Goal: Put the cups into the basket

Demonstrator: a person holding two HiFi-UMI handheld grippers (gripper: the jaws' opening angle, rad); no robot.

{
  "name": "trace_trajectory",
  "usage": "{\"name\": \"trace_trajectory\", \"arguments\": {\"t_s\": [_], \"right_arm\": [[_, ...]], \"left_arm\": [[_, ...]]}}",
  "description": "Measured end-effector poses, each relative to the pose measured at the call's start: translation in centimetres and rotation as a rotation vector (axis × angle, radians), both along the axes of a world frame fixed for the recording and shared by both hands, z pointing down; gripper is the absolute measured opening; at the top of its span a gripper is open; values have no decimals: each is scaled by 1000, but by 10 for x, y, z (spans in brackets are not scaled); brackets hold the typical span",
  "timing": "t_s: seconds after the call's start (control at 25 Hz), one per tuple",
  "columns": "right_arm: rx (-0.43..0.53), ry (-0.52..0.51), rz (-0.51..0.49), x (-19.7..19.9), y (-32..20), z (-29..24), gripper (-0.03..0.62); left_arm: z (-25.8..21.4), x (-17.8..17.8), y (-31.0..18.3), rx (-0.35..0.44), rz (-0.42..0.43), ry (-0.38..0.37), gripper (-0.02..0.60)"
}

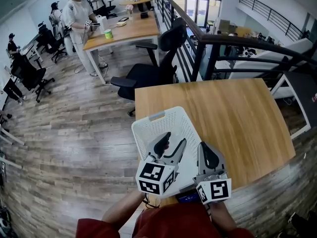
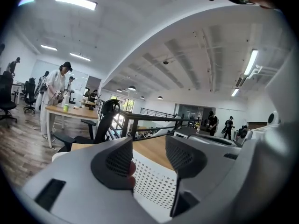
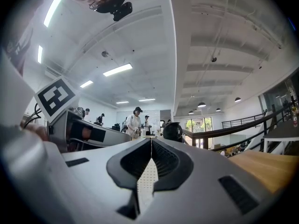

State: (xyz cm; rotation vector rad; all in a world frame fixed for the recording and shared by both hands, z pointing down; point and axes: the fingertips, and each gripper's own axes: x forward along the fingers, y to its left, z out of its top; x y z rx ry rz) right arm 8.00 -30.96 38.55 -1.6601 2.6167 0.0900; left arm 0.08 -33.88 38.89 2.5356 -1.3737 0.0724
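One white basket (image 1: 148, 125) sits at the near-left corner of the surface (image 1: 237, 118) — open wood spreads right. Two claws: left claw (image 1: 174, 141) open above the basket, right claw (image 1: 203, 147) closed beside its rim.

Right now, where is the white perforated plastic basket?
In the head view the basket sits on the wooden table's near left corner, under the left gripper, the right gripper beside it.
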Motion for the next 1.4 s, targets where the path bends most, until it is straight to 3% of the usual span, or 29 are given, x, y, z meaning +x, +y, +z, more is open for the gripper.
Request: {"name": "trace_trajectory", "arguments": {"t_s": [0.32, 0.6, 1.4], "right_arm": [[-2, 3, -2, -3, -1, 1, 12], [-4, 8, -7, -7, 0, 2, 12], [0, -3, -12, -11, 0, -1, 12]], "left_arm": [[-13, -21, 5, 75, -82, 5, 93], [-10, -41, 7, 108, -162, 23, 10], [-16, -76, 30, 196, -305, 24, 8]]}}
